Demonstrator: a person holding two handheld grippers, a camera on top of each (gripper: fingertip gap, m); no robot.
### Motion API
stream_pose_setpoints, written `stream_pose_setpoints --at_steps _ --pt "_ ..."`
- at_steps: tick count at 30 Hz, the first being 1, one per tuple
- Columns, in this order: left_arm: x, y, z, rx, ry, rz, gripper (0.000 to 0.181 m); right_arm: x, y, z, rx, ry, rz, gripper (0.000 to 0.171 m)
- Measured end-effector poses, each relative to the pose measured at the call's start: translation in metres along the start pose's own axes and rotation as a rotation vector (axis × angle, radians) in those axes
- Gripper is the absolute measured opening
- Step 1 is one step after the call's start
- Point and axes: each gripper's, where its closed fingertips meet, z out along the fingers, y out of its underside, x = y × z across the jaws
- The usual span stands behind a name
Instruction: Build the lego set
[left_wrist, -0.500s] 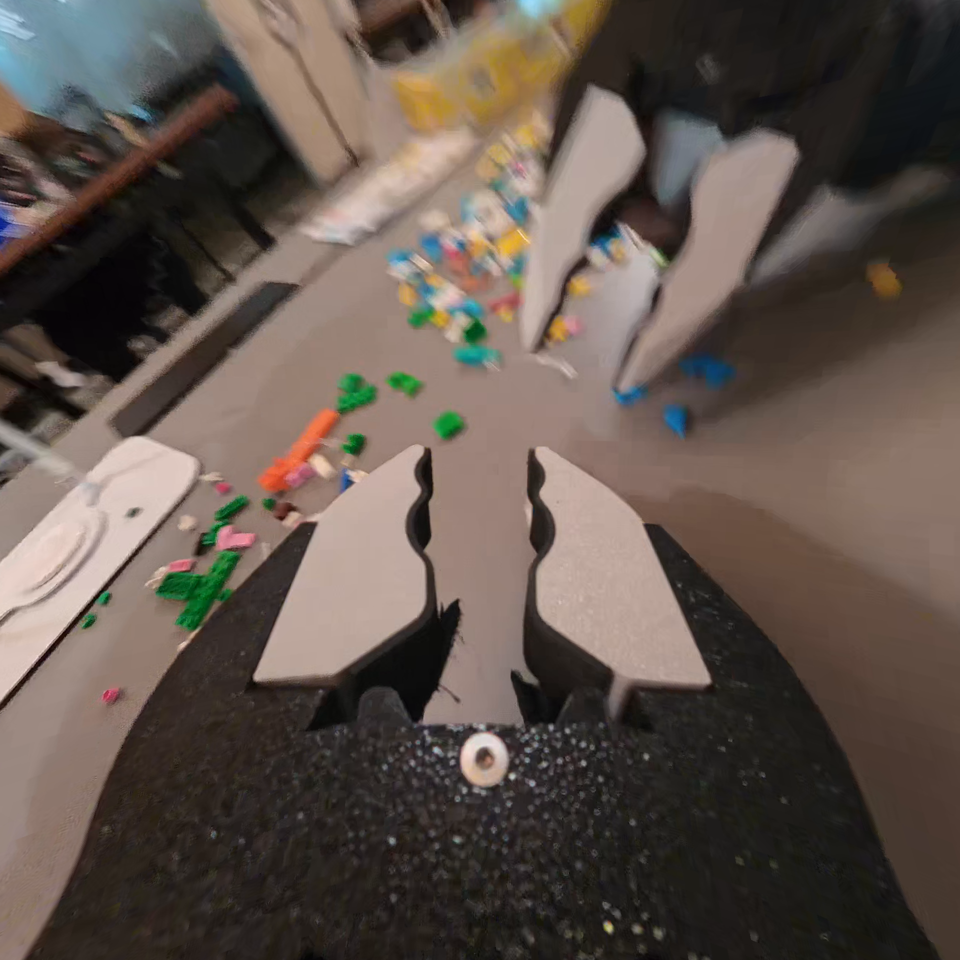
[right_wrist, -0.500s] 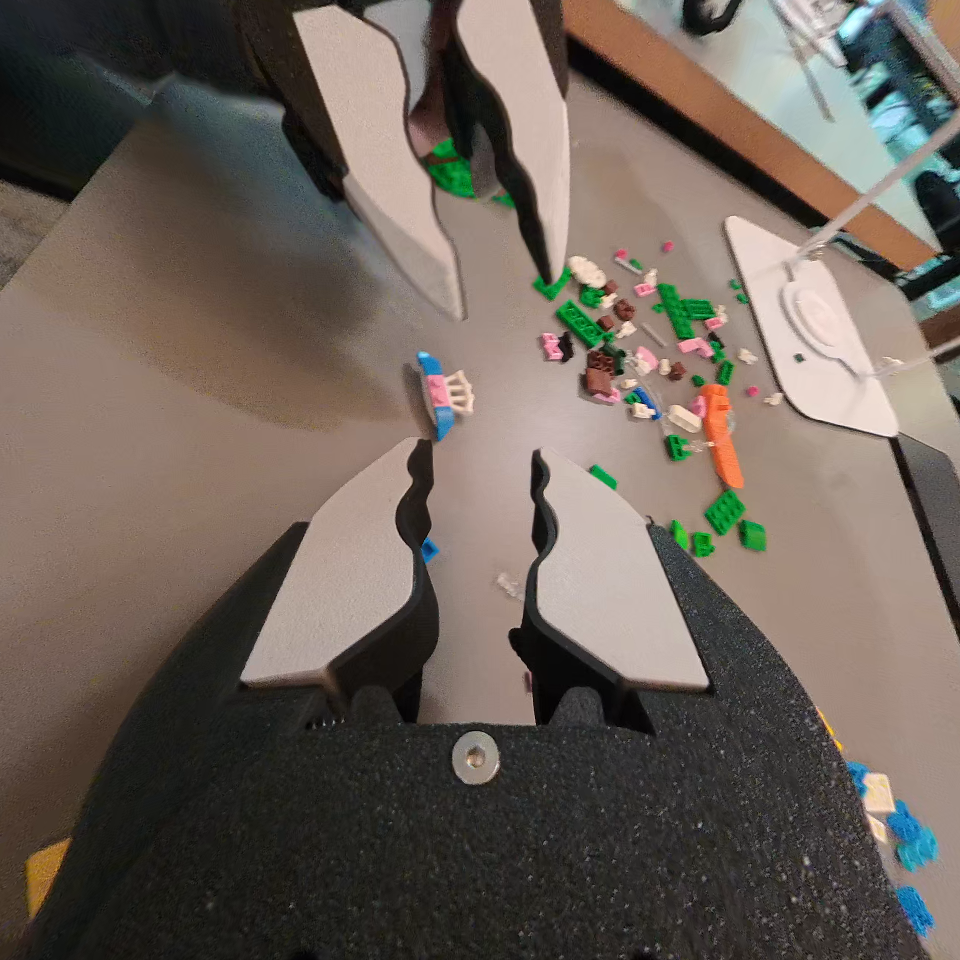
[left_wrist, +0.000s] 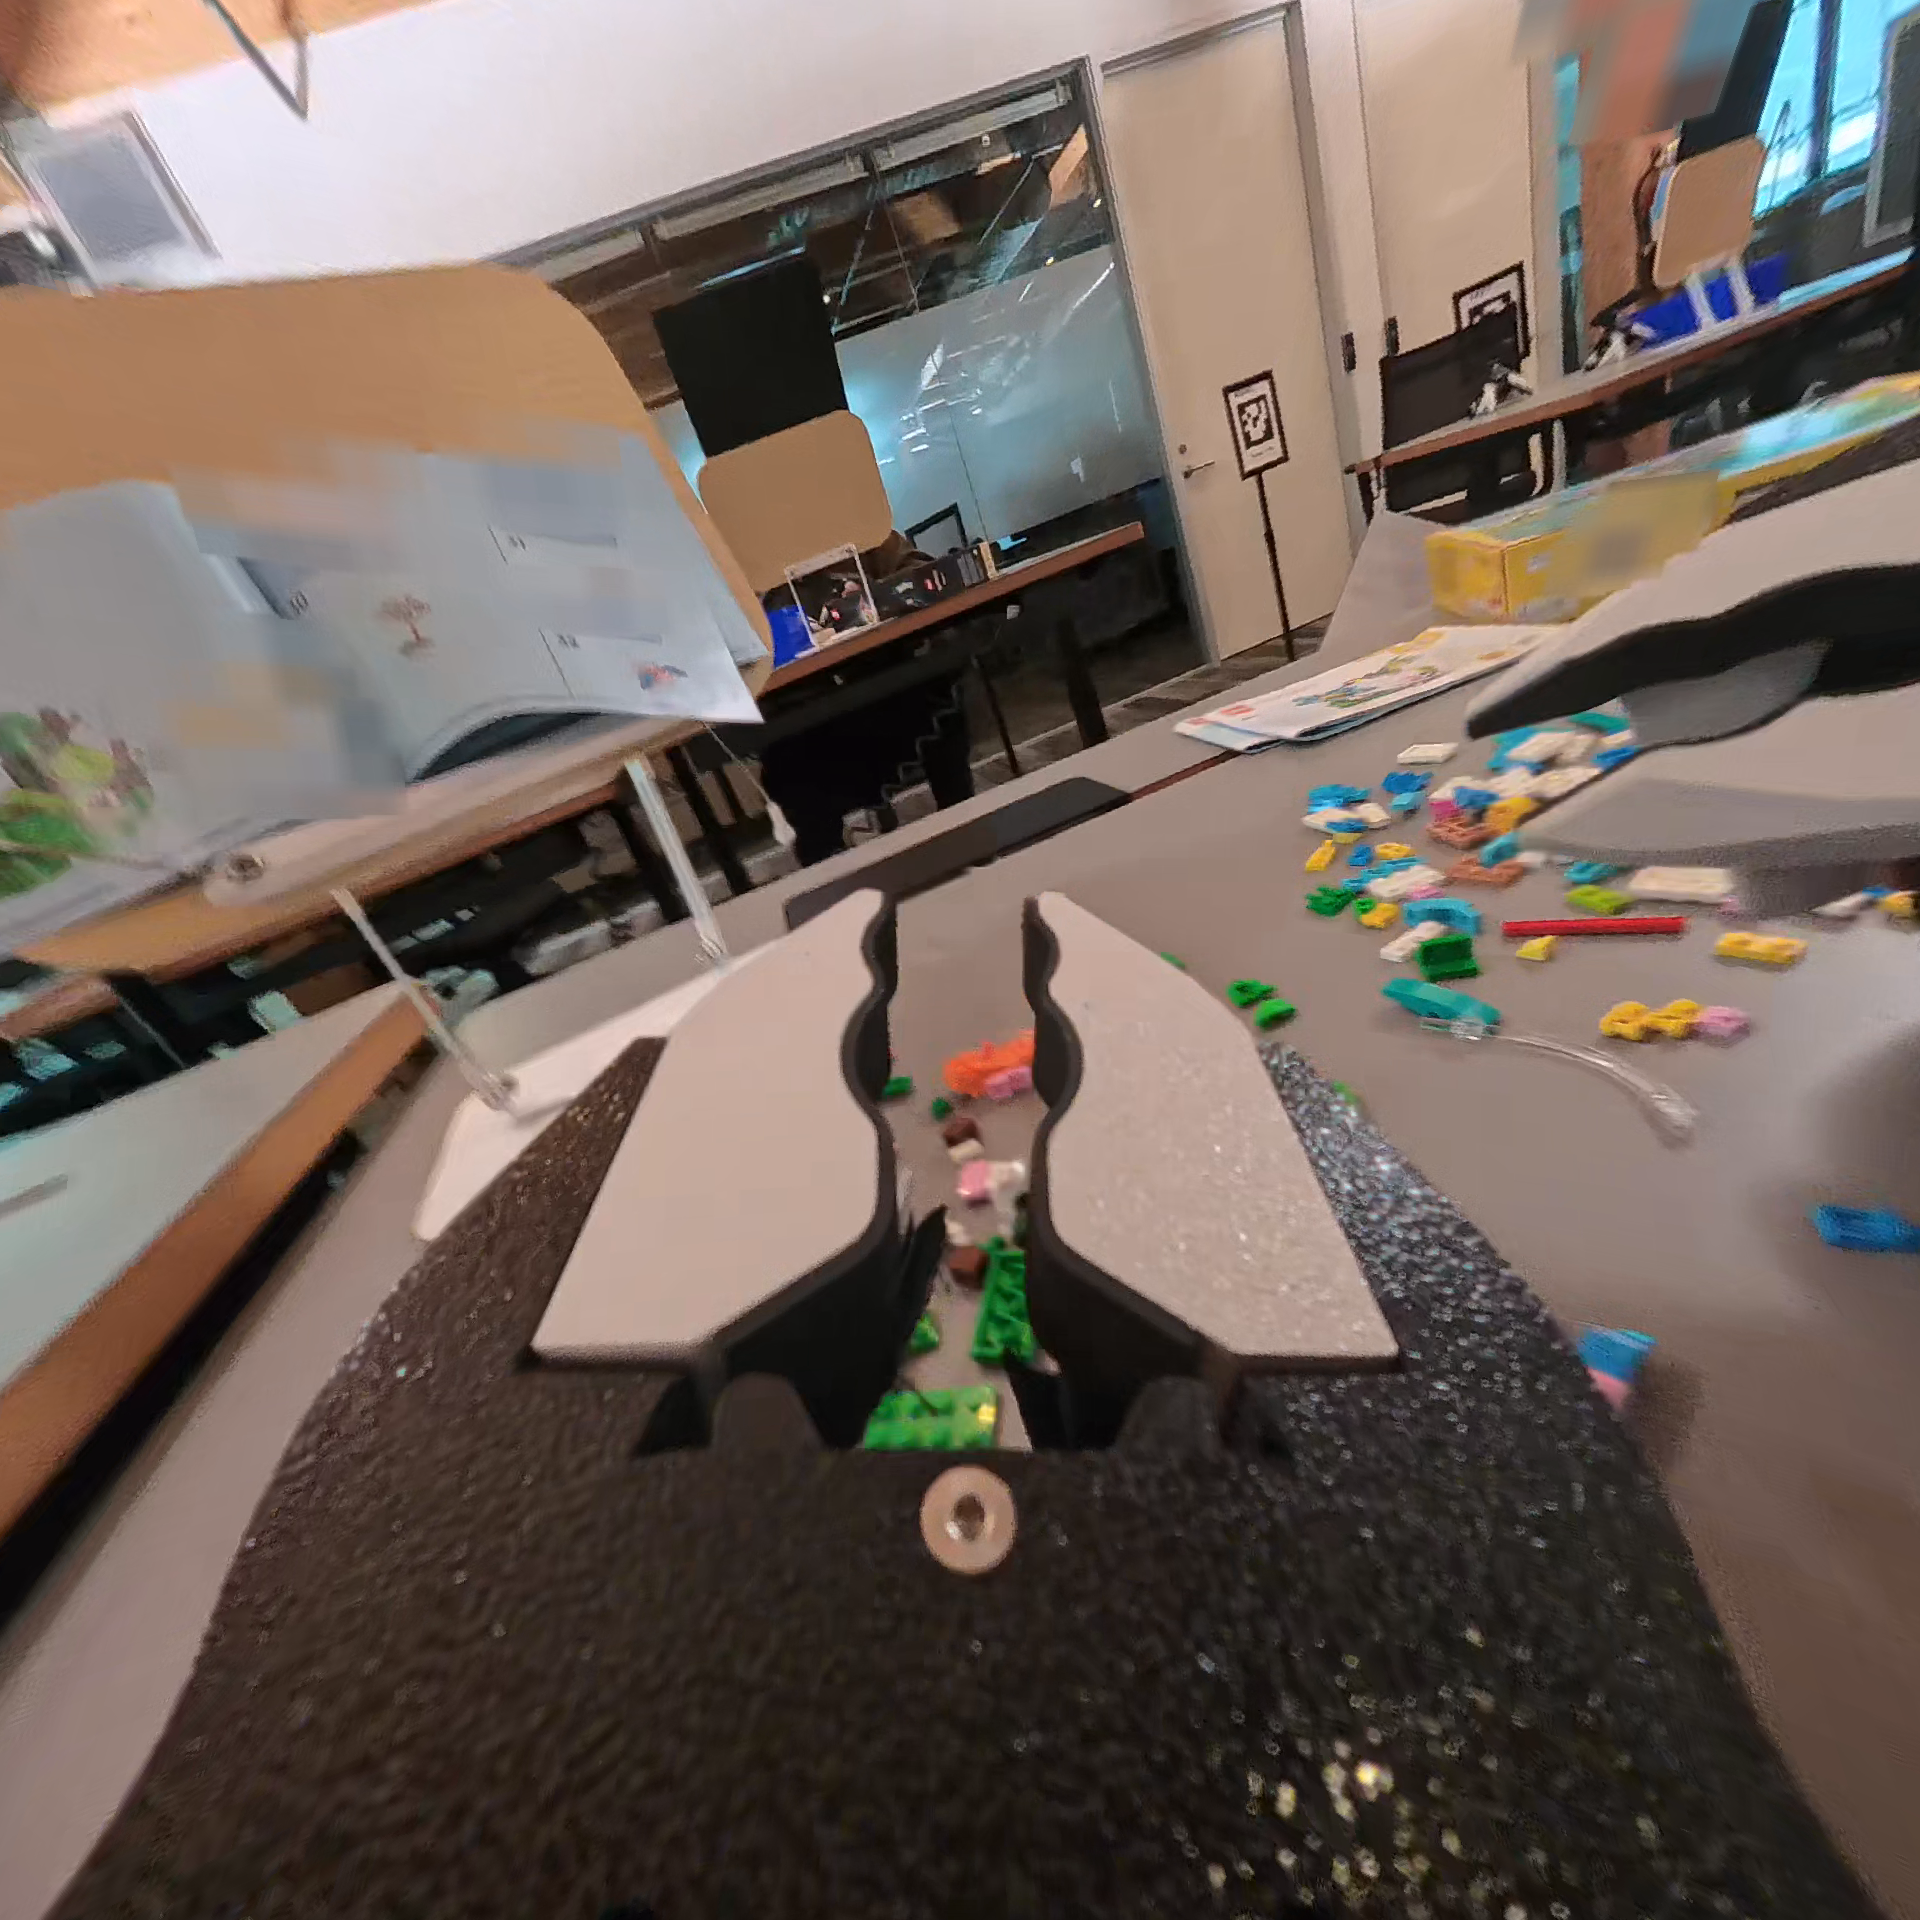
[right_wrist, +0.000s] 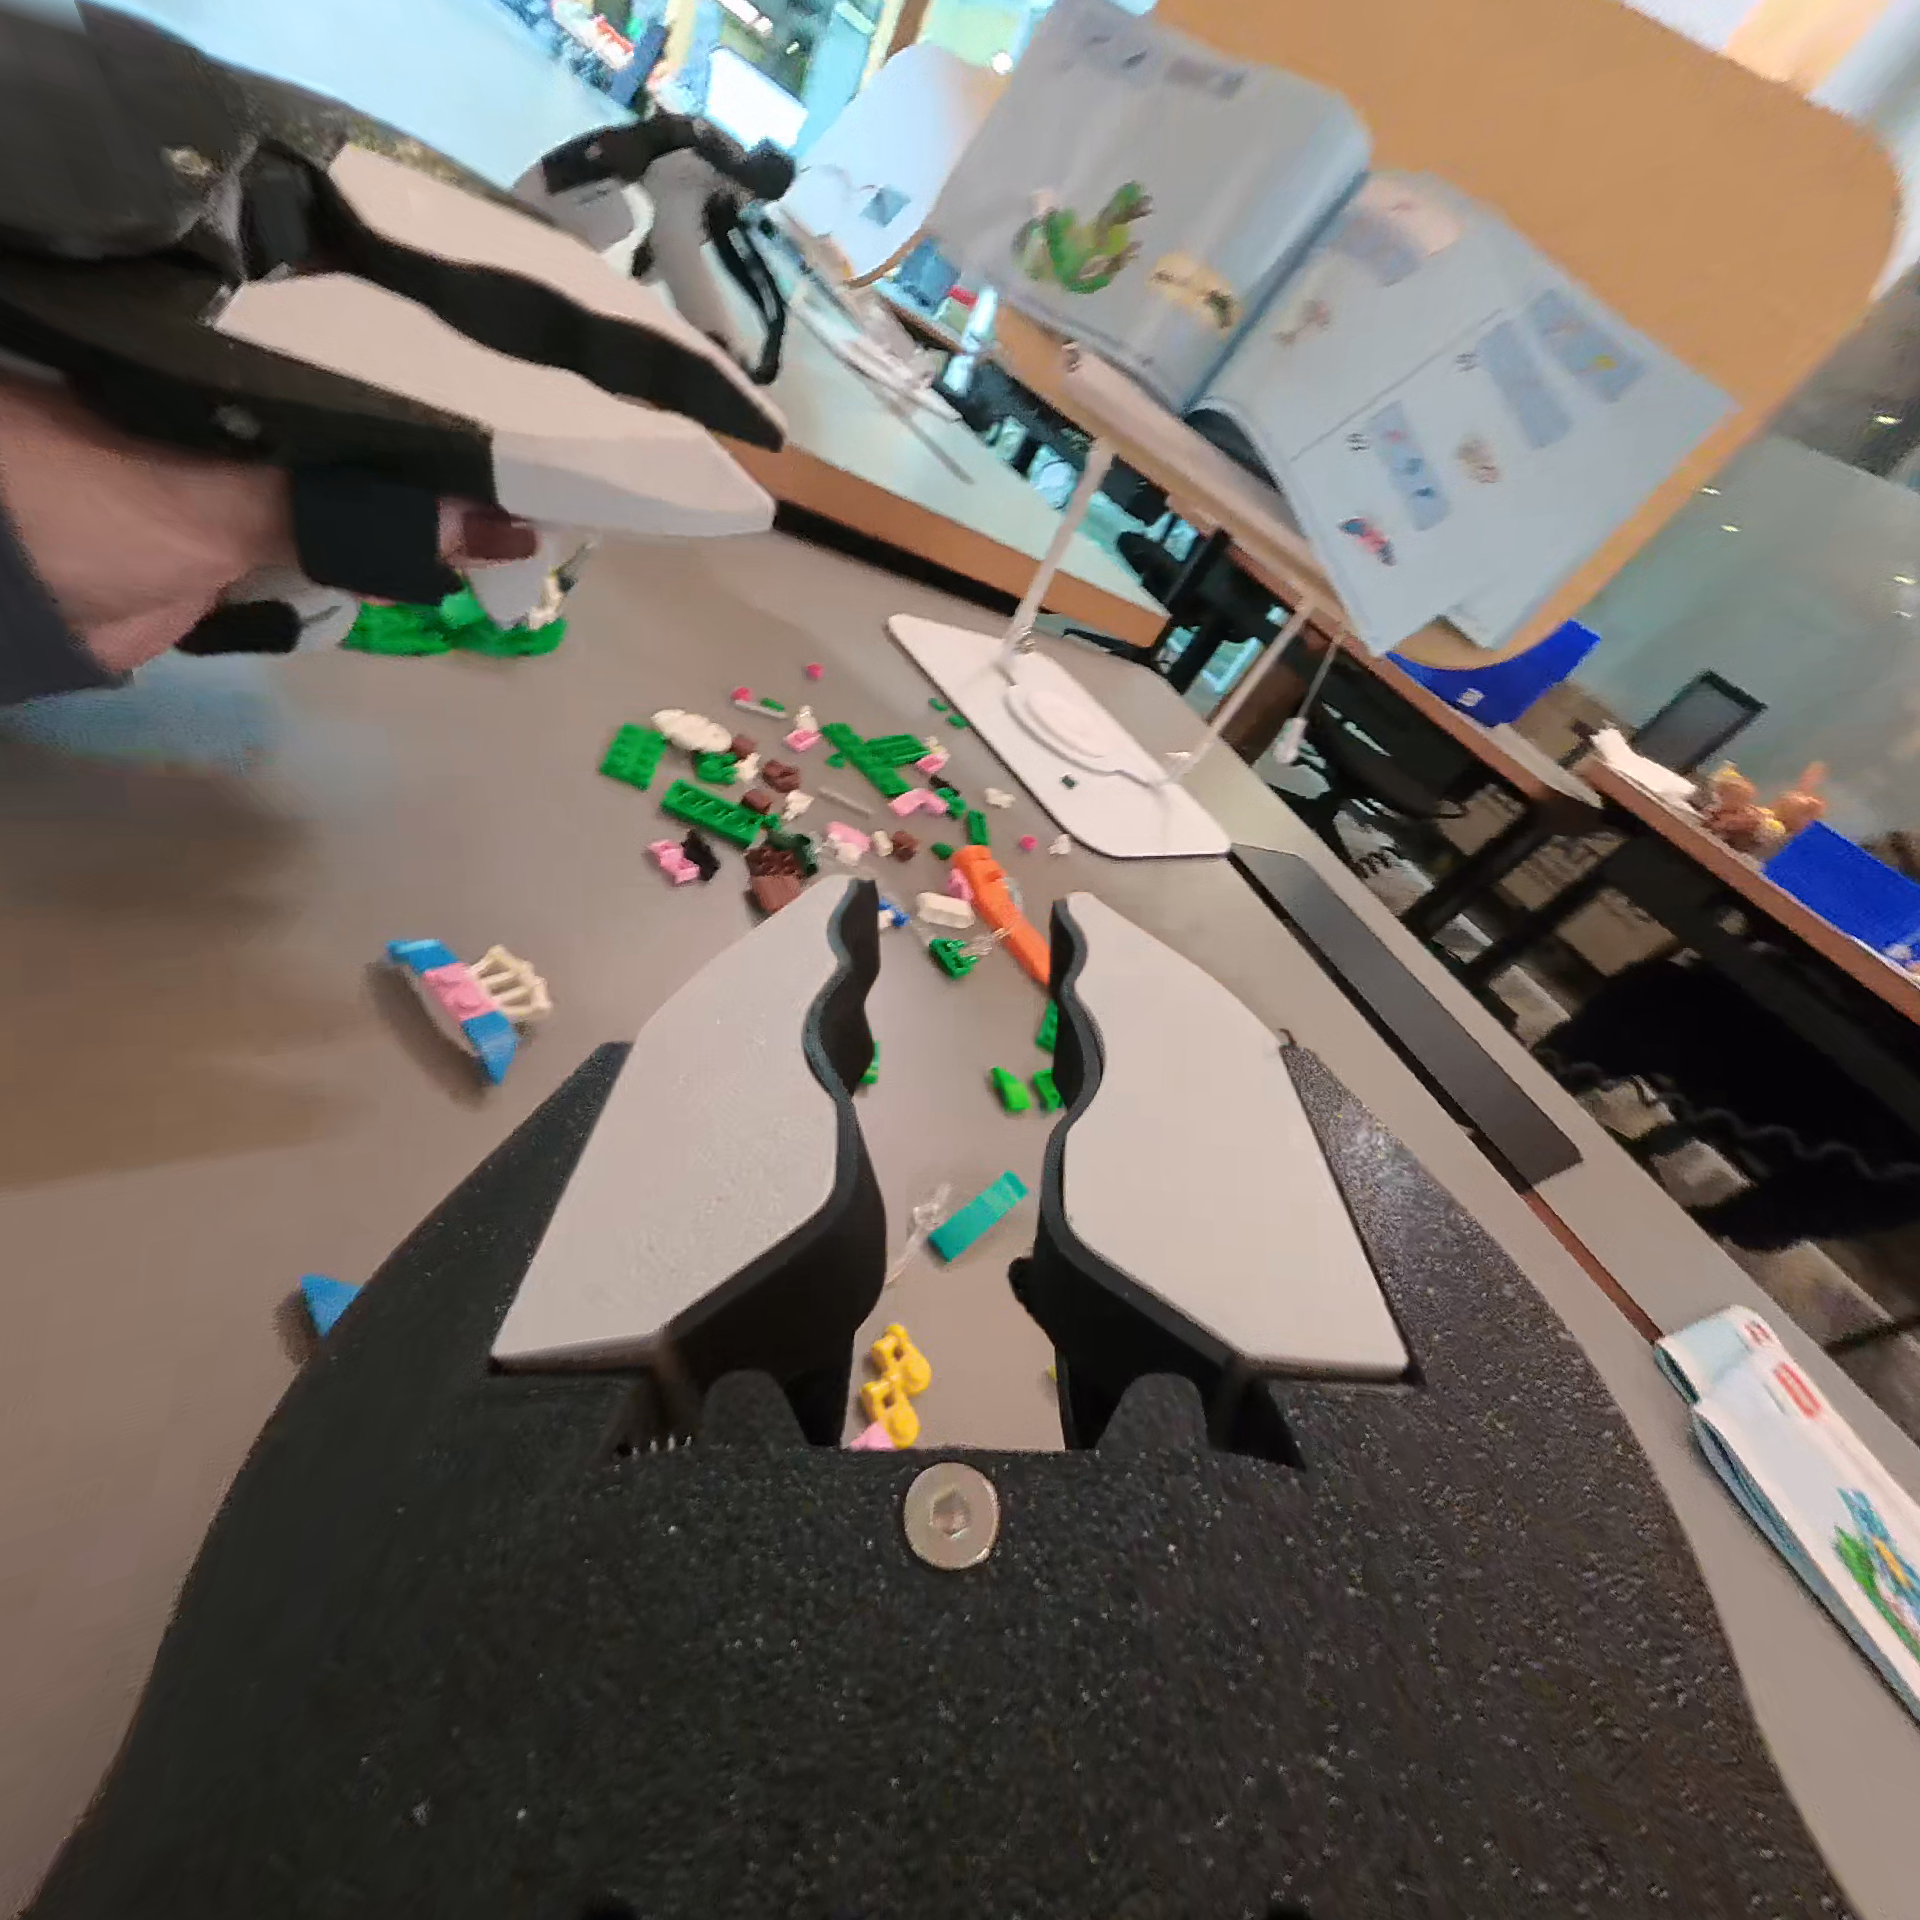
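Note:
My left gripper (left_wrist: 961, 914) is open and empty, low over the grey table (left_wrist: 1299, 1122). Loose green, pink and brown bricks (left_wrist: 987, 1184) and an orange piece (left_wrist: 982, 1065) show between its fingers. In the right wrist view it (right_wrist: 764, 473) hangs at the upper left, held by a hand, above a green plate (right_wrist: 457, 634). My right gripper (right_wrist: 966, 904) is open and empty, pointing at the orange piece (right_wrist: 997, 904) and the green-pink pile (right_wrist: 790, 790). A small blue, pink and white assembly (right_wrist: 468, 997) lies to its left. The right gripper also shows in the left wrist view (left_wrist: 1501, 774).
An open instruction booklet (right_wrist: 1351, 343) hangs on a clear stand with a white base (right_wrist: 1060, 748). A pile of blue, yellow and white bricks (left_wrist: 1455, 862), a yellow box (left_wrist: 1538, 561) and a flat booklet (left_wrist: 1351, 686) lie far right. A teal tile (right_wrist: 977, 1216) and yellow piece (right_wrist: 899, 1382) lie under my right gripper. Some 12 cm of space lies between my two pairs of fingers. The left gripper is farther from the teal tile (right_wrist: 977, 1216), some 20 cm, than the right, some 10 cm. My left wrist view (left_wrist: 1440, 1002) looks at it from another angle.
Both grippers have tilted up from looking down at the table to nearly level views. The left one now sits over the green-pink pile. Both stay open and empty.

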Motion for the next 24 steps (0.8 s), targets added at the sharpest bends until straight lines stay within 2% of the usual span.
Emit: stream_pose_setpoints --at_steps 4,8,11,18,20,24 --pt "-0.017 -0.014 0.03 -0.034 -0.06 0.221 0.019 0.016 -0.004 -0.006 0.047 0.098 0.005 0.027" --pt "-0.032 -0.017 0.086 -0.138 -0.101 0.518 0.019 0.022 -0.006 -0.014 0.097 0.173 -0.041 0.023" --pt "-0.046 -0.019 0.13 -0.189 -0.134 0.744 0.013 0.019 -0.002 -0.015 0.11 0.167 -0.067 0.019" --pt "-0.076 -0.007 0.197 -0.258 -0.203 0.863 0.025 0.023 0.001 -0.016 0.154 0.123 0.052 0.017" --pt "-0.082 0.0 0.21 -0.3 -0.221 0.976 0.028 0.022 0.001 -0.015 0.157 0.107 0.064 0.015" --pt "-0.087 0.011 0.235 -0.377 -0.21 1.319 0.03 0.019 0.001 -0.013 0.162 0.078 0.07 0.015"
